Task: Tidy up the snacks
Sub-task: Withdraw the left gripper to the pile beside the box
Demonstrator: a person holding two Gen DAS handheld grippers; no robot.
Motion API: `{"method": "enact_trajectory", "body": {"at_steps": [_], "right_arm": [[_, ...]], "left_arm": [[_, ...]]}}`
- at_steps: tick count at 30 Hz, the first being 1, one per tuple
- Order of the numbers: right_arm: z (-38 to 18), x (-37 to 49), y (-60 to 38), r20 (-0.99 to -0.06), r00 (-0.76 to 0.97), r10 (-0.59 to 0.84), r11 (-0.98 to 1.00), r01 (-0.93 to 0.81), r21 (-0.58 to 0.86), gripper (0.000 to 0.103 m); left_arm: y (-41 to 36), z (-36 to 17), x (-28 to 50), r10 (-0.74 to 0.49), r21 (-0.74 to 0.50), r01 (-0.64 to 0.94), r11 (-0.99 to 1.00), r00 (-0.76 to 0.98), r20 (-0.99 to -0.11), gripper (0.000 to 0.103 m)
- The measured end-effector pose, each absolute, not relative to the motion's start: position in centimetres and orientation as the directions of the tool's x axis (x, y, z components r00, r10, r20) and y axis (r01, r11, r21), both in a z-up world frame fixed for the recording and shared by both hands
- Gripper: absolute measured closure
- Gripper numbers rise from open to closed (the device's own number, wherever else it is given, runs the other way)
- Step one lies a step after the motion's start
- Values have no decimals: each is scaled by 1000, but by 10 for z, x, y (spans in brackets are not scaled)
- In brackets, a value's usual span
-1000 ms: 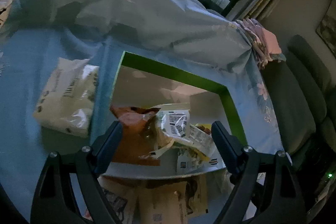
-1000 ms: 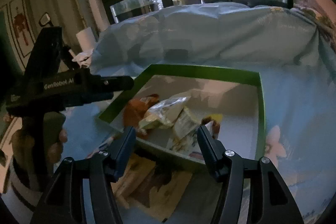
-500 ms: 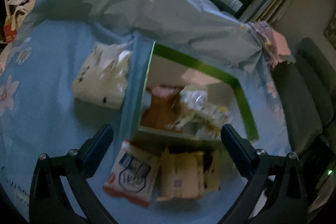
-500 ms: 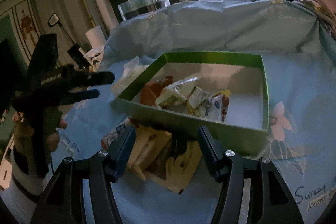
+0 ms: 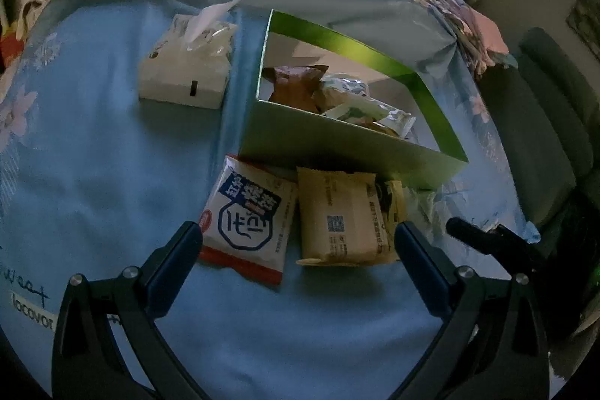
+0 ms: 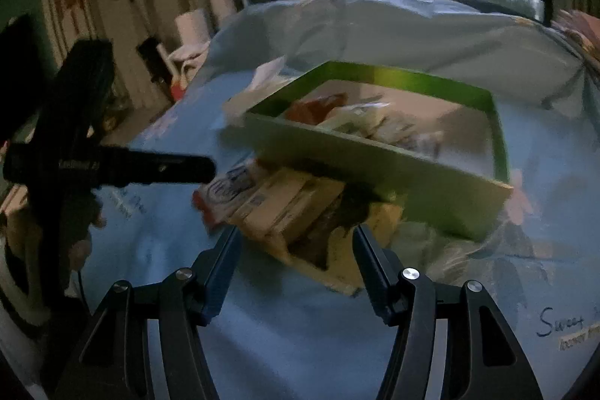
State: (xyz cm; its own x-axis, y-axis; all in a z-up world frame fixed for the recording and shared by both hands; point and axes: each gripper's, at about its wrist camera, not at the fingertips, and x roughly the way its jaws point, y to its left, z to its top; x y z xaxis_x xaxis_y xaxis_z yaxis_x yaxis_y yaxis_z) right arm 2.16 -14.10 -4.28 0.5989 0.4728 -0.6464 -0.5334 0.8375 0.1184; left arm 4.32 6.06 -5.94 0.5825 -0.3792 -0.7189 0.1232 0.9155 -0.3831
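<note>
A green box (image 5: 337, 145) stands on the blue cloth and holds several snack packets, among them an orange-brown one (image 5: 296, 85) and a silvery one (image 5: 348, 89). In front of its near wall lie a white, blue and red packet (image 5: 247, 223) and a tan packet (image 5: 337, 220), side by side. My left gripper (image 5: 298, 238) hangs wide open and empty just short of these two. The right wrist view, blurred, shows the box (image 6: 375, 171) and the tan packet (image 6: 285, 208). My right gripper (image 6: 296, 238) is open, with nothing between its pads.
A white tissue pack (image 5: 187, 70) lies left of the box. The blue flowered cloth (image 5: 93, 156) rises into a bunched fold behind. A grey sofa (image 5: 543, 100) stands to the right. The left gripper (image 6: 112, 167), in a person's hand (image 6: 82, 223), shows at the left of the right wrist view.
Both grippers have drawn back from over the box, so the two packets in front of it have come fully into view. The left jaws have spread wider.
</note>
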Motion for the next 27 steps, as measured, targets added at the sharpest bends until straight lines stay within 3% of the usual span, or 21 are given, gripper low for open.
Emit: {"method": "enact_trajectory", "body": {"at_steps": [13, 27], "right_arm": [[-60, 24, -122, -682, 549, 483, 814, -569, 117, 41], [-73, 35, -115, -687, 522, 505, 796, -590, 137, 41]], "left_arm": [[40, -69, 43, -381, -331, 193, 924, 557, -738, 0], [26, -81, 48, -459, -386, 248, 888, 518, -722, 5]]}}
